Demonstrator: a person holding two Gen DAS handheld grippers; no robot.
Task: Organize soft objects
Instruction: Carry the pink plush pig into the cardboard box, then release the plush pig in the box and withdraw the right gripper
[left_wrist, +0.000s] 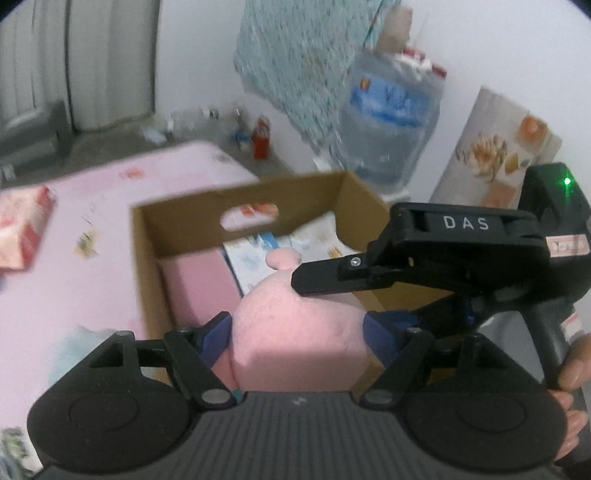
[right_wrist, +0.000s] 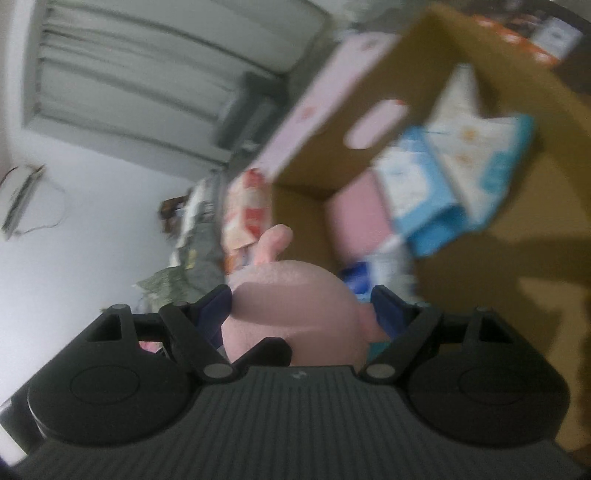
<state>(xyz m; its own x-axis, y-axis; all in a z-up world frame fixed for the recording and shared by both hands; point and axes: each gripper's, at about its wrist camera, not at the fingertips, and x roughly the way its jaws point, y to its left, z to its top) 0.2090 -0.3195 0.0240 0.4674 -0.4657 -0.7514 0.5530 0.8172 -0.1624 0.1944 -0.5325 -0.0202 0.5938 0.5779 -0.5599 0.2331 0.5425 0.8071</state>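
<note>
Pink plush toy is gripped from both sides: left gripper jaws are spread wide and pressed against its flanks; right gripper jaws are likewise wide and closed on it. Toy is held at the near edge of the open cardboard box. Blue-and-white packs and a pink pad are seen inside. Box rests on a pink-sheeted bed. Frames are motion-blurred.

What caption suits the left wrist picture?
Both grippers' jaws clamp a pink plush toy above a cardboard box already holding packets.
</note>
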